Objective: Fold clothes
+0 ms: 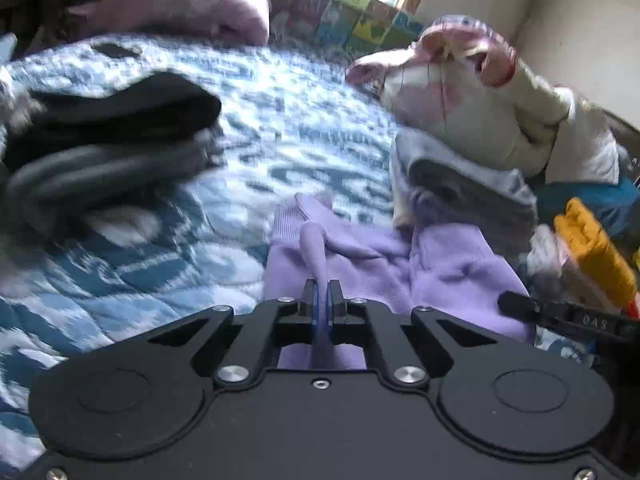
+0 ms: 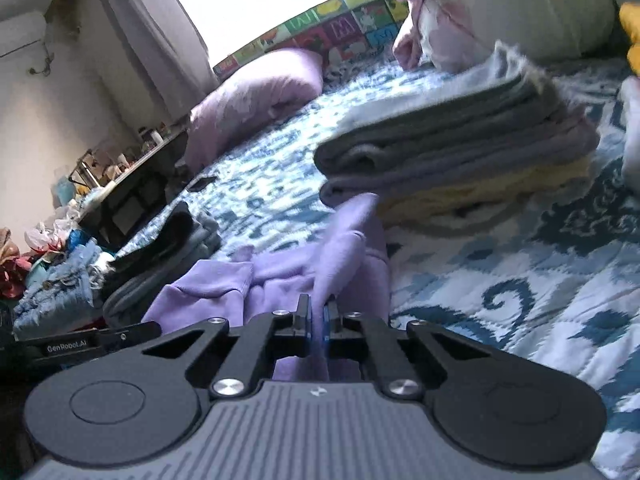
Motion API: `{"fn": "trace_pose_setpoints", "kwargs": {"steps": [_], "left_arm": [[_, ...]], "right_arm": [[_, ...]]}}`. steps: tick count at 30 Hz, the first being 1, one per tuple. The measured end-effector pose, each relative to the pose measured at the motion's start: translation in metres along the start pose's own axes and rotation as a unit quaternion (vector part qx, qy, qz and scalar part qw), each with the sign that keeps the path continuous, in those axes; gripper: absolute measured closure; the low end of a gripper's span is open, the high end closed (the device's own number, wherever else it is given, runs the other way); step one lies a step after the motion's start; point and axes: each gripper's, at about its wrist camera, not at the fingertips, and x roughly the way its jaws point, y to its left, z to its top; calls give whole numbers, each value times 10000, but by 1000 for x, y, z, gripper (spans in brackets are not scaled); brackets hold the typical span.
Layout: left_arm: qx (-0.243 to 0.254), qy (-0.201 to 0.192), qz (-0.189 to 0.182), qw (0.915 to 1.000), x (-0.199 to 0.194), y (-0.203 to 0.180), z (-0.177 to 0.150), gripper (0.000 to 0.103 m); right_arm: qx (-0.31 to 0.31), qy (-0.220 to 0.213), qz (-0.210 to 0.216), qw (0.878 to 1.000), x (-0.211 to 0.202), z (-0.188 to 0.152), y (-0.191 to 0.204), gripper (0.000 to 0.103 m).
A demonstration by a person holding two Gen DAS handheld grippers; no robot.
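The left gripper (image 1: 322, 292) is clamped on a thin fold of the crumpled lilac knit garment (image 1: 452, 268), and the cloth rises in a narrow ridge from between its closed jaws. The right gripper (image 2: 317, 312) likewise pinches a pulled-up fold of the same lilac garment (image 2: 280, 268), which lies low on the blue-and-white patterned quilt (image 2: 500, 280) that covers the bed.

Only the left wrist view shows the mustard-yellow cloth (image 1: 592, 248) at the right edge, beside the black tip of the other tool, and the loose heap of pale pink and cream clothes (image 1: 480, 96) against the wall. Only the right wrist view shows the frayed light-blue denim piece (image 2: 60, 292) and the cluttered low table (image 2: 124, 176) off the bed's left side.

Both views take in 2 folded stacks. The stack of grey, mauve and yellow folded clothes (image 2: 460, 152) sits just behind the garment and hides its far edge. The dark pile of black and grey folded clothes (image 1: 112, 140) lies to the left, apart from the garment. A pink rolled duvet (image 2: 256, 96) lies at the bed's far end, before a colourful panel of picture squares (image 2: 344, 20).
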Motion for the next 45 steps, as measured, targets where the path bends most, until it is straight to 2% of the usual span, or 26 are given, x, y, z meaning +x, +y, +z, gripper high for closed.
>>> {"fn": "trace_pose_setpoints", "kwargs": {"steps": [5, 9, 16, 20, 25, 29, 32, 37, 40, 41, 43, 44, 45], "left_arm": [[6, -414, 181, 9990, -47, 8, 14, 102], [-107, -723, 479, 9962, -87, 32, 22, 102], [-577, -1232, 1057, 9850, -160, 92, 21, 102], [-822, -1360, 1344, 9781, -191, 124, 2, 101], [-1350, -1225, 1685, 9687, -204, 167, -36, 101], [-1684, -1075, 1746, 9642, -205, 187, -62, 101], [-1678, -1103, 1692, 9649, -210, 188, -62, 101], [-1426, -1399, 1489, 9685, -224, 173, -46, 101], [-1311, -1331, 1603, 9692, -220, 170, -54, 101], [-1311, -1145, 1709, 9698, -213, 172, -57, 99], [-1389, -695, 1816, 9710, -203, 177, -67, 78], [-1441, -546, 1861, 9704, -201, 179, -73, 57], [-1491, -578, 1890, 9689, -204, 179, -80, 46]], "right_arm": [[-98, -329, -76, 9994, -43, 12, 0, 96], [13, -604, -279, 9978, -83, 24, -19, 96], [287, -1071, -767, 9909, -157, 35, -71, 96], [501, -1287, -1033, 9850, -193, 27, -100, 96], [780, -1295, -1319, 9797, -218, 1, -132, 96], [1054, -1185, -1509, 9758, -224, -22, -153, 96], [1110, -1119, -1553, 9752, -225, -31, -158, 96], [1030, -1117, -1532, 9764, -226, -27, -155, 96], [1056, -757, -1600, 9785, -218, -33, -158, 96], [1064, -636, -1622, 9789, -215, -34, -160, 91], [1081, -392, -1667, 9793, -210, -38, -162, 76], [1087, -261, -1691, 9792, -208, -43, -163, 61], [1092, -191, -1704, 9791, -209, -47, -162, 50]]}}
